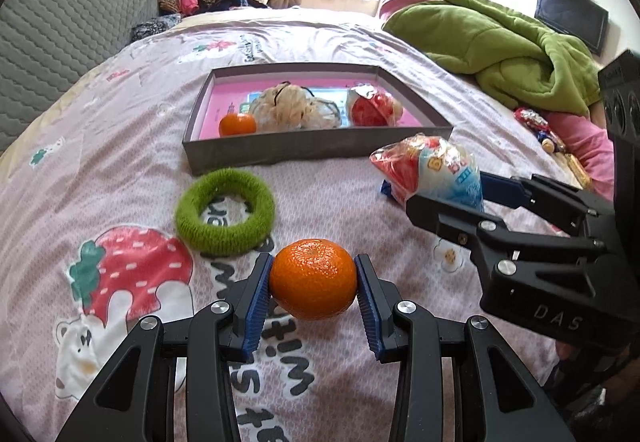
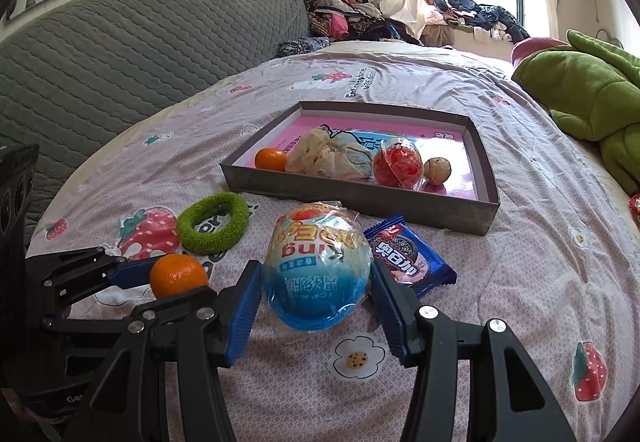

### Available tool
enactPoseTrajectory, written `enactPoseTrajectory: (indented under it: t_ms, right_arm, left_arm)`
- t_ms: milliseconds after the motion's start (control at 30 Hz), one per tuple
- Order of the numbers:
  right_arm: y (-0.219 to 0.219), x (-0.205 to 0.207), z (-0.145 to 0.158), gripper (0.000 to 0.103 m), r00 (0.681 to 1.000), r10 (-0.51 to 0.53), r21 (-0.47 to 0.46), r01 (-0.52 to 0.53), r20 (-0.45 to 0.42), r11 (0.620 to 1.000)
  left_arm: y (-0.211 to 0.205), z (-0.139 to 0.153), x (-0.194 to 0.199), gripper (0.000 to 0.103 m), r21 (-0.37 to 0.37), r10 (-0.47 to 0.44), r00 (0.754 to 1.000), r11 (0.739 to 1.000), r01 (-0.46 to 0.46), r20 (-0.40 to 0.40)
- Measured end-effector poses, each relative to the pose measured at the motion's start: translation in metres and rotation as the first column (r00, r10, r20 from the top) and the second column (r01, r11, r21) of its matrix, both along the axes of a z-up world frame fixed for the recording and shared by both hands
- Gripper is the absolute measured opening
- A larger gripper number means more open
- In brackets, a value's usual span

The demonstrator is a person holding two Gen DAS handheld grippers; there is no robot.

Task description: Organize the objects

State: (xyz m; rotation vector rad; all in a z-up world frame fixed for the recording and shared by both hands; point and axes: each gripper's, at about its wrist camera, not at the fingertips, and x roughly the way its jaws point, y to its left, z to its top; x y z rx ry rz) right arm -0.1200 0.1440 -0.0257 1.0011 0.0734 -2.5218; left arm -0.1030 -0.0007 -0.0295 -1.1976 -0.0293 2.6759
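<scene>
My left gripper (image 1: 314, 282) is shut on an orange mandarin (image 1: 313, 278), low over the bed sheet; it also shows in the right wrist view (image 2: 178, 274). My right gripper (image 2: 316, 292) is shut on a round wrapped snack cup with a blue base (image 2: 318, 276), also seen in the left wrist view (image 1: 436, 171). A grey box with a pink floor (image 1: 320, 153) (image 2: 360, 197) lies ahead and holds a second mandarin (image 2: 271, 158), a cloth pouch (image 2: 332, 157), a red wrapped ball (image 2: 398, 162) and a walnut (image 2: 437, 170).
A green fuzzy ring (image 1: 225, 211) (image 2: 213, 222) lies on the sheet between the grippers and the box. A blue cookie packet (image 2: 408, 256) lies right of the cup. A green blanket (image 1: 504, 45) and more snacks (image 1: 536, 125) lie at the right; a grey headboard (image 2: 120, 53) at the left.
</scene>
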Motion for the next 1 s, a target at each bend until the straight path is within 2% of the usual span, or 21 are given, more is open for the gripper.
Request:
enactPoseTrajectory:
  t_ms: [467, 1000]
  right_arm:
    - [0.01, -0.001, 0.009, 0.054, 0.999, -0.031, -0.023, 0.031, -0.025, 0.999]
    - [0.018, -0.005, 0.021, 0.054, 0.997, -0.053, -0.049, 0.051, -0.048, 0.998]
  left_arm:
    - [0.002, 0.026, -0.014, 0.042, -0.008, -0.004, 0.998, 1.0, 0.004, -0.06]
    - [-0.002, 0.04, -0.028, 0.042, 0.003, 0.007, 0.996, 1.0, -0.006, -0.085]
